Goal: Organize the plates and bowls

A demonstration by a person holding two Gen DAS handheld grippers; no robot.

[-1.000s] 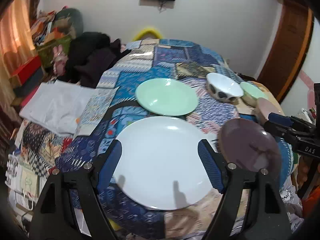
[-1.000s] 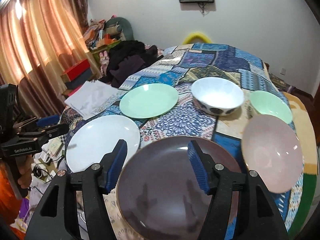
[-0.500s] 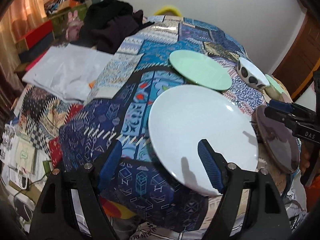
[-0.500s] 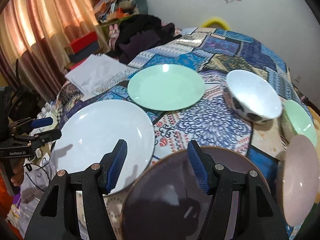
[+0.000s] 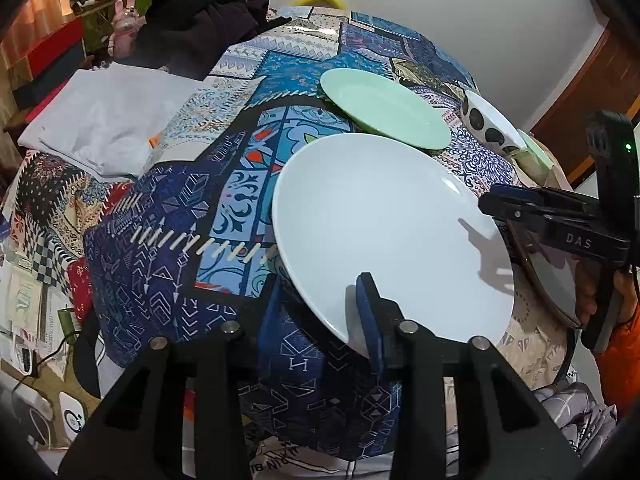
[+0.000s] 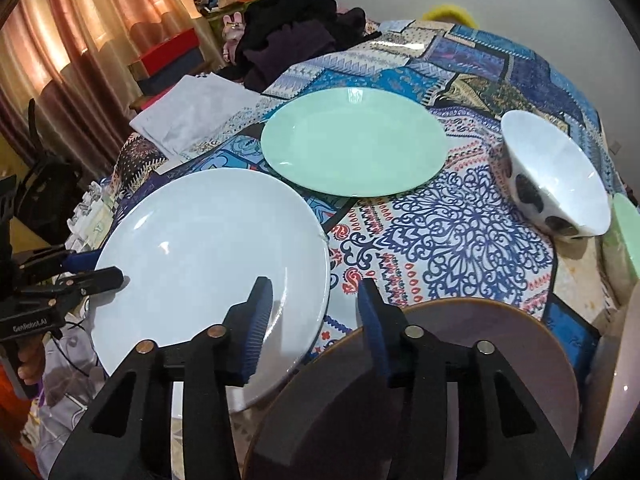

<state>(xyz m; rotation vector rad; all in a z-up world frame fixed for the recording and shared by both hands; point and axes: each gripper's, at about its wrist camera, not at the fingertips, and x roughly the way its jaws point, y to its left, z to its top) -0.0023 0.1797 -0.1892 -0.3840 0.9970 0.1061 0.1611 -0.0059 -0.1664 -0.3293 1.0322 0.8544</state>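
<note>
- left wrist view: the white plate (image 5: 384, 232) fills the middle of the patchwork cloth (image 5: 168, 280), green plate (image 5: 384, 108) at 12 o'clock right behind it, spotted bowl (image 5: 488, 124) out at 2, dark clothes (image 5: 200, 16) at 11
- left gripper (image 5: 320, 316) just closed in, clamped on the white plate's near rim at 6

- right wrist view: brown plate (image 6: 480, 360) at 5 o'clock, white plate at 9, green plate at 12, spotted bowl at 2
- right gripper (image 6: 312, 320) jaws just narrowed, and I can't tell if they're pinching the brown plate's rim

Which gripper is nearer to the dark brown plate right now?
Right. The right gripper has just been closing, its jaws straddling the near rim of the dark brown plate. The left gripper straddles the white plate's rim, beside it.
</note>
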